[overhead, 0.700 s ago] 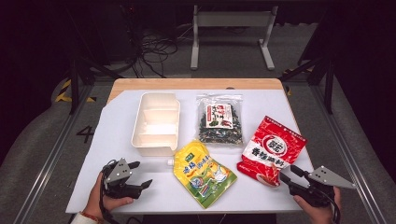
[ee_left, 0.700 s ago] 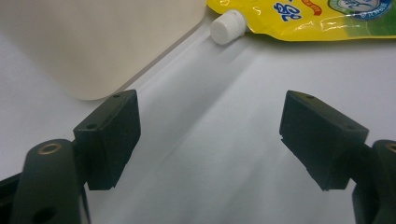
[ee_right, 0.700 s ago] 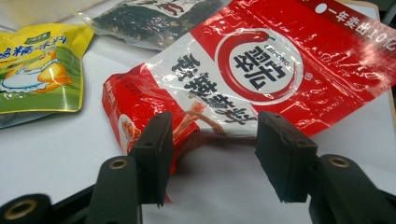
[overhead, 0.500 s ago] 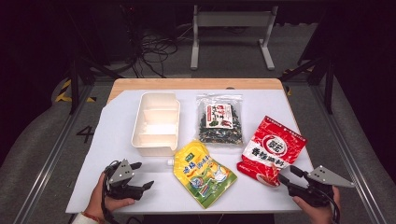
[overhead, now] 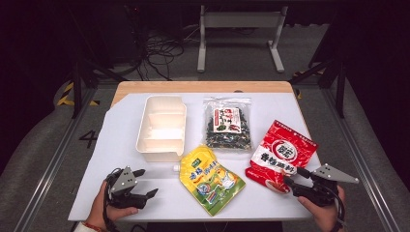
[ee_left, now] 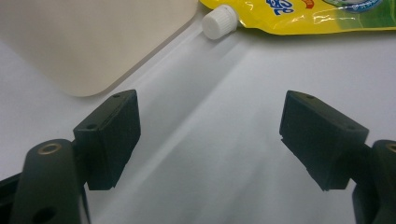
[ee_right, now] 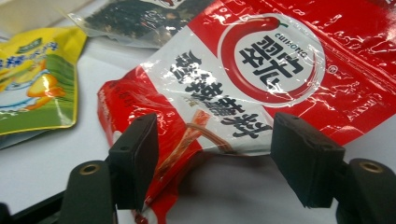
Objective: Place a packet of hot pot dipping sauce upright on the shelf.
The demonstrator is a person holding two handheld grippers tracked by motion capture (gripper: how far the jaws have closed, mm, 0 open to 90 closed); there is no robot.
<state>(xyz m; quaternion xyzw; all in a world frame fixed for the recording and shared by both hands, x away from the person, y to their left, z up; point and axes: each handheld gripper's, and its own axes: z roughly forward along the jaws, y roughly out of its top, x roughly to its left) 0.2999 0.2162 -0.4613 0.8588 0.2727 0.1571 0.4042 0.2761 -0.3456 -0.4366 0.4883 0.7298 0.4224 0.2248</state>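
Observation:
A red chilli-seasoning packet (overhead: 283,154) lies flat at the right of the white table sheet (overhead: 121,140). My right gripper (overhead: 294,176) sits at its near edge, open. In the right gripper view the red packet's (ee_right: 261,70) near corner lies between the spread jaws of the right gripper (ee_right: 215,154), and neither pad presses on it. A yellow spouted pouch (overhead: 210,179) lies at front centre. My left gripper (overhead: 145,182) rests open to the pouch's left. In the left gripper view nothing but bare sheet lies between the jaws of the left gripper (ee_left: 210,126), and the pouch's white cap (ee_left: 219,23) is farther off.
A cream divided tray (overhead: 162,128) stands at the back left, with its corner (ee_left: 93,42) close ahead of the left gripper. A clear bag of dark seaweed (overhead: 227,128) lies beside the tray. Bare wood (overhead: 203,87) edges the table's far side.

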